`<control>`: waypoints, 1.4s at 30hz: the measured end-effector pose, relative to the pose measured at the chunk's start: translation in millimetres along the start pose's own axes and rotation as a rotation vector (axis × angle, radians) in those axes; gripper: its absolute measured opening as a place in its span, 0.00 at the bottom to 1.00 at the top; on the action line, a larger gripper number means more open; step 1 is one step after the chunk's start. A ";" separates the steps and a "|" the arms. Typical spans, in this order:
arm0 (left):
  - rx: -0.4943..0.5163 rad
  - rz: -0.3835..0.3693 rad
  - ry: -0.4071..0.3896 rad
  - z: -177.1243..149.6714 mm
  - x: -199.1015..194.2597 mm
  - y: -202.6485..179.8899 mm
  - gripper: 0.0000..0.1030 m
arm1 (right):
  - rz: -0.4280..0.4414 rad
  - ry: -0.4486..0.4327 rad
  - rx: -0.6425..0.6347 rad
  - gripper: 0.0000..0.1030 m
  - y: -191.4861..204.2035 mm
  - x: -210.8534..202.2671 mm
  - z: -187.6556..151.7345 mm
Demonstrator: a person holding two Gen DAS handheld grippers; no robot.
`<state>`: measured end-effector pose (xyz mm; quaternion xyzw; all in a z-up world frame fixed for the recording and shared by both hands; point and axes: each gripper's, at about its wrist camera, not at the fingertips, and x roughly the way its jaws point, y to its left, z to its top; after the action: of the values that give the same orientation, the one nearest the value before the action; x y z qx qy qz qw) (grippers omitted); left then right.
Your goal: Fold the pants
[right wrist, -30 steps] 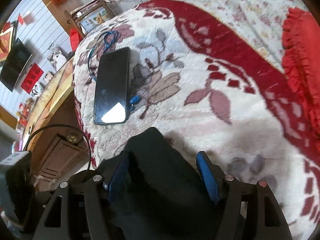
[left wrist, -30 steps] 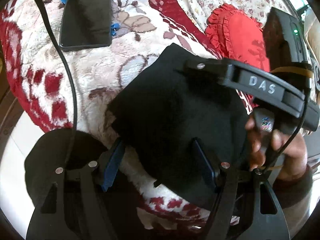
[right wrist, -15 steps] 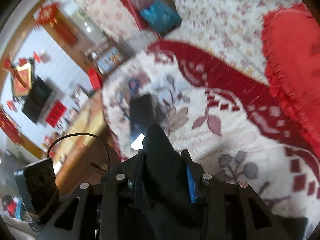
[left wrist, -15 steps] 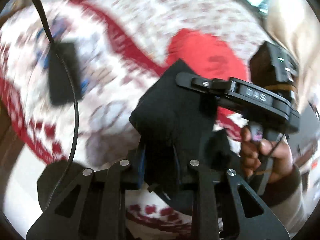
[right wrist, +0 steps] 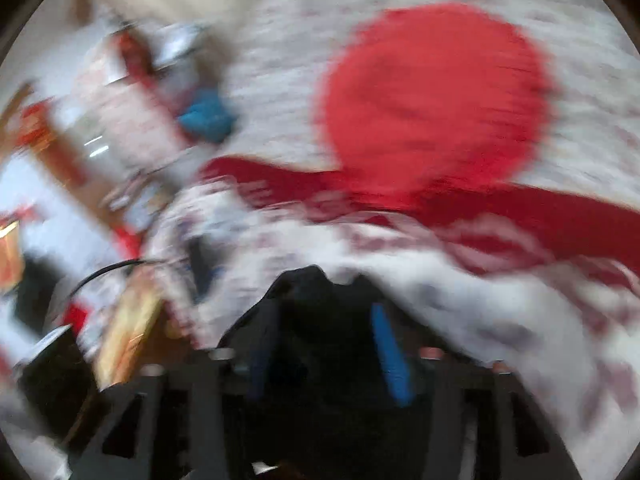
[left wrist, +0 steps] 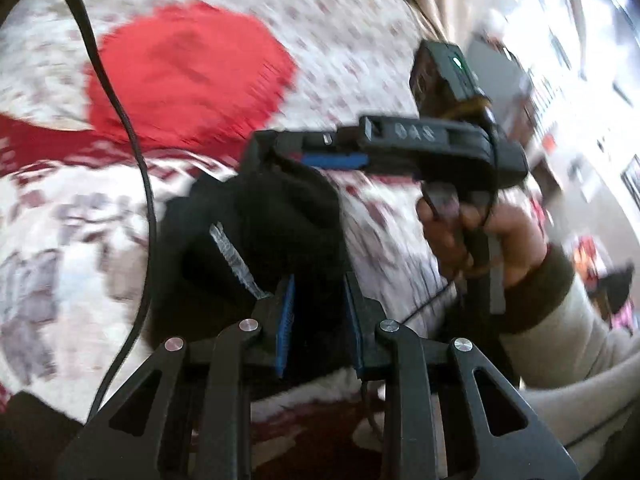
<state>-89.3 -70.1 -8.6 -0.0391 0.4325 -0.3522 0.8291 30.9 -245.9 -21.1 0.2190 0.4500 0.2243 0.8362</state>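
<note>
A person's left gripper (left wrist: 318, 312) clamps a bunched fold of black pants (left wrist: 260, 216) between its blue pads (left wrist: 286, 320), jaws narrow, the tool angled down over a bed (left wrist: 72, 208) spread with a floral red-and-white blanket. The cloth rises out of that grip and runs up and to the right to the right gripper (left wrist: 320, 152), which enters side-on from the right at mid-frame, one blue pad showing against the fabric. A hand (left wrist: 480, 236) in a pale sleeve with a dark cuff (left wrist: 540, 292) is wrapped around that gripper's handle, fingers curled on the trigger. The pants hang as a rumpled mass between the two tools, lifted off the blanket at the near edge of the bed, with a pale strip of lining or label (left wrist: 236, 256) showing on the left side; their long axis cannot be told from this bunch. A black cable (left wrist: 132, 140) loops down the left of the view, and a red cushion (left wrist: 188, 76) lies toward the far side of the bed. The right wrist view is heavily blurred: there the right gripper (right wrist: 328, 344) has black cloth (right wrist: 316, 308) between its fingers, its jaws are opening, and whether the pads still press the fabric cannot be told. The red cushion (right wrist: 432, 96) lies beyond it, with a blue item (right wrist: 206, 116) at the far left edge.
</note>
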 end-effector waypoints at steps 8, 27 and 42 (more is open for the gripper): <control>0.086 0.034 -0.034 13.0 -23.7 3.7 0.45 | 0.087 -0.002 0.148 0.69 -24.2 -28.7 -32.9; -0.077 0.258 0.082 -5.7 43.2 48.3 0.46 | -0.128 0.040 -0.176 0.08 34.7 9.9 -28.0; -0.091 0.256 0.052 11.5 26.8 48.8 0.46 | -0.248 0.097 -0.078 0.16 -7.6 -7.8 -44.3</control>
<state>-43.8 -52.9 -38.0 -0.0123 0.4708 -0.2244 0.8531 -9.3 -249.2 -42.4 0.1182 0.5043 0.1469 0.8427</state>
